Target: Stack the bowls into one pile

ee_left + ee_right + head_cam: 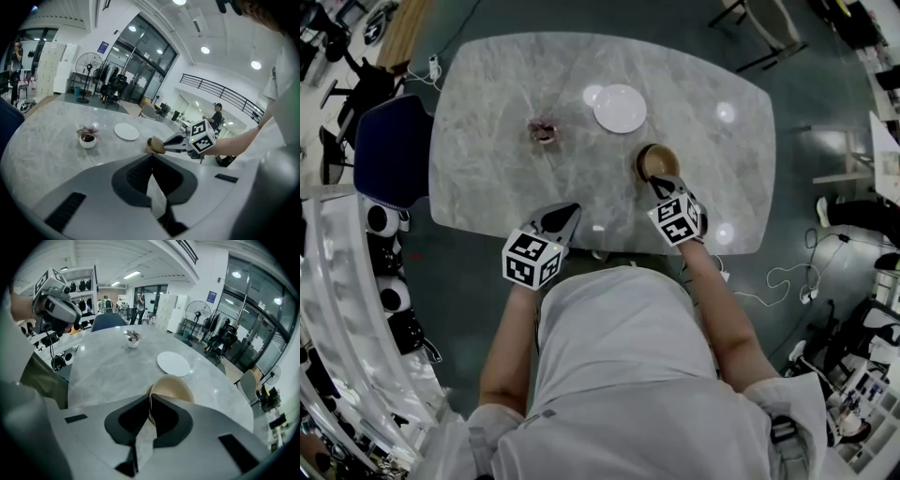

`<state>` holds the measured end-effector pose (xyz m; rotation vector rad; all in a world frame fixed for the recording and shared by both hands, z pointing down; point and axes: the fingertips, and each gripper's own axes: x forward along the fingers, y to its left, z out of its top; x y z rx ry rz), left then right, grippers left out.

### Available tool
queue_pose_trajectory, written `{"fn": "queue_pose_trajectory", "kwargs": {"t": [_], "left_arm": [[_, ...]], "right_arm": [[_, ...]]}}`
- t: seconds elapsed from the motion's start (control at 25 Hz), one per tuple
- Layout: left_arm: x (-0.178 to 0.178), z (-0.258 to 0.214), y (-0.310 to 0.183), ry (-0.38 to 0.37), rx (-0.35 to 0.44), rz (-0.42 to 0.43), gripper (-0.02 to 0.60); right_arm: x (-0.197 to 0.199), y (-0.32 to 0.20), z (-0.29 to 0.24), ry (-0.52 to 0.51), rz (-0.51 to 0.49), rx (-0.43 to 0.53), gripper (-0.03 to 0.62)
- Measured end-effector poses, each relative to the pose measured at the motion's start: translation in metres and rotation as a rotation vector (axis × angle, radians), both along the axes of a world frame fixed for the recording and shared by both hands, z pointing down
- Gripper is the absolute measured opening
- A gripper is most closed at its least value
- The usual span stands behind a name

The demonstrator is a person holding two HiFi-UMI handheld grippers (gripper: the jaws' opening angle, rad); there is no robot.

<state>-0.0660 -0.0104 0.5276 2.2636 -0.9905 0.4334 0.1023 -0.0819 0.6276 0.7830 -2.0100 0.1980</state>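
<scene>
A tan bowl rests tilted on the marble table, right of centre and near the front edge. My right gripper reaches down to its near rim and is shut on that rim. In the right gripper view the bowl sits just past the jaws, and its edge is pinched at the gripper. My left gripper hangs over the front edge to the left, shut and holding nothing. In the left gripper view its jaws meet at the tips, and the bowl and right gripper lie beyond.
A white plate lies flat behind the bowl. A small white pot with a plant stands near the table's middle. A blue chair is at the table's left end. The person's body is right against the front edge.
</scene>
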Motion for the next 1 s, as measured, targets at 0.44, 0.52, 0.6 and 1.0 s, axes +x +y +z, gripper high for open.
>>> {"fn": "queue_pose_trajectory", "kwargs": {"t": [0.44, 0.52, 0.6, 1.0], "left_arm": [[-0.013, 0.004, 0.006, -0.005, -0.02, -0.05, 0.002], [-0.015, 0.006, 0.007, -0.006, -0.023, -0.056, 0.002], [-0.016, 0.007, 0.007, -0.005, -0.025, -0.062, 0.002], [-0.017, 0.01, -0.001, -0.001, -0.029, -0.068, 0.002]], "right_arm": [[-0.01, -0.007, 0.015, -0.01, -0.013, -0.048, 0.026], [-0.012, -0.006, 0.017, -0.011, -0.015, -0.056, 0.026], [-0.012, -0.005, 0.02, -0.009, -0.018, -0.066, 0.026], [-0.014, -0.007, 0.023, -0.032, 0.012, -0.11, 0.054]]}}
